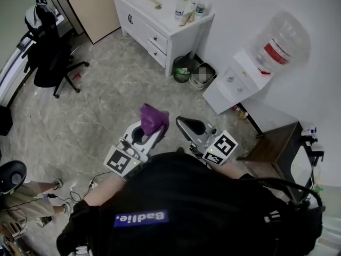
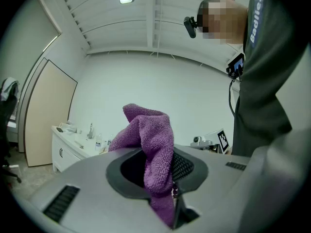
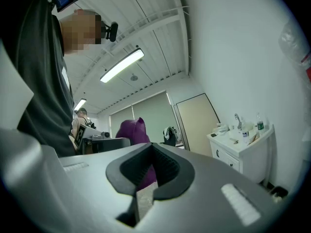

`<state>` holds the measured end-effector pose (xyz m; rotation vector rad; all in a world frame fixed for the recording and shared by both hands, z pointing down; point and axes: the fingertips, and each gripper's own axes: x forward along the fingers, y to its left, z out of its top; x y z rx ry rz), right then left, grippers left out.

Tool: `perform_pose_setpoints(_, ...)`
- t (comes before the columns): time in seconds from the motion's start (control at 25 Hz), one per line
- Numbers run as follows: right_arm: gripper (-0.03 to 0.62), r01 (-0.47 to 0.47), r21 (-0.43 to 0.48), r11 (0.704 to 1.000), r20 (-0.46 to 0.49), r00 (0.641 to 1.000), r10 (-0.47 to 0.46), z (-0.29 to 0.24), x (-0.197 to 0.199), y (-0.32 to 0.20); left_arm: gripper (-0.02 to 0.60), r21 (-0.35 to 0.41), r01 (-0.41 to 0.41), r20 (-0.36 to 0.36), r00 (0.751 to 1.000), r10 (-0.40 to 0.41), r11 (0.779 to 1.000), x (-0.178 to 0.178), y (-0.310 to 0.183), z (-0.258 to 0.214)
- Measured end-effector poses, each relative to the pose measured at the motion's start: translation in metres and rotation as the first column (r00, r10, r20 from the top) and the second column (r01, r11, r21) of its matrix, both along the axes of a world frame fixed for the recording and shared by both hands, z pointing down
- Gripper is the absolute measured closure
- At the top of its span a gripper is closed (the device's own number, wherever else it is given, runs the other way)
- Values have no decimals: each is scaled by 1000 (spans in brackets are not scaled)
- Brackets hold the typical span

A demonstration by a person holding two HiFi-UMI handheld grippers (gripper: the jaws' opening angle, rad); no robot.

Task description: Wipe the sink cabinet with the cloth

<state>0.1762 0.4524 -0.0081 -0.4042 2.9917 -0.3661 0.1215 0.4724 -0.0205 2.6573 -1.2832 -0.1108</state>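
Note:
The white sink cabinet stands against the far wall, well away from both grippers, with a tap and bottles on its top. My left gripper is shut on a purple cloth, which bunches up above its jaws. In the left gripper view the cloth fills the middle of the left gripper, and the cabinet shows small at the far left. My right gripper is held beside it, its jaws shut and empty. In the right gripper view the cabinet is at the right, beyond the right gripper.
A black office chair stands at the left. Two small bins sit by the cabinet's right end. A water dispenser with a large bottle stands against the right wall, and a dark side table is nearer. Marbled floor lies between.

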Motion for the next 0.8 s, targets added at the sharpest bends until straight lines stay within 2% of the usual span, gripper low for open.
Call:
perform_pose_setpoints(0.4,597,22,-6,1000,20,1000,-22,3,34,-43,497,5,64,10,998,-64,998,23,-41,-2)
perform_pose_setpoints(0.6,597,40,-14,999,25,999,-40,7,50,-67,497,-1,107,-10,994,-107,994,36,-60,-1)
perform_pose_setpoints(0.8,597,38,-29,999,14,999,-38,18,50,-91,497,-3,106,-15,994,-106,994,31,-89,5)
